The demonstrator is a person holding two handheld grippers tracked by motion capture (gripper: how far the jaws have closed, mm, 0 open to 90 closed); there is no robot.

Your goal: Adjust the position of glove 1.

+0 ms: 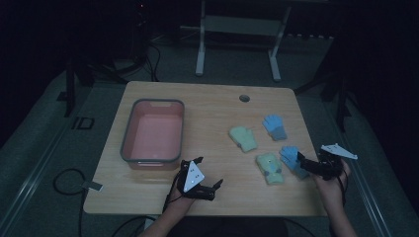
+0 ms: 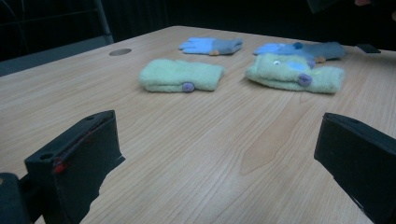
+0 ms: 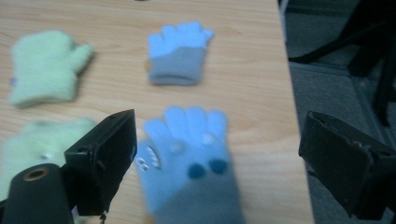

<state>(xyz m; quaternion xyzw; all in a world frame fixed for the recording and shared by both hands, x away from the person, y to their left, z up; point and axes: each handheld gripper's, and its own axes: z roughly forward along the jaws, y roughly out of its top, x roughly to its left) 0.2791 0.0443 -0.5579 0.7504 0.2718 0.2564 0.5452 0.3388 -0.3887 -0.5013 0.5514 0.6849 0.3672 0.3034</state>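
In the right gripper view the nearer blue glove (image 3: 189,172) is blurred, its grey cuff cut off by the bottom edge, and one jaw hides its left side. The green mitten (image 3: 44,135) beside it is a blur, partly behind that jaw. In the high view the right gripper (image 1: 316,167) covers this blue glove's cuff near the desk's (image 1: 207,106) right edge

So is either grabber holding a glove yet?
No, nothing is held. The right gripper is open over the near blue glove, jaws on either side, not closed on it. The left gripper is open above bare table.
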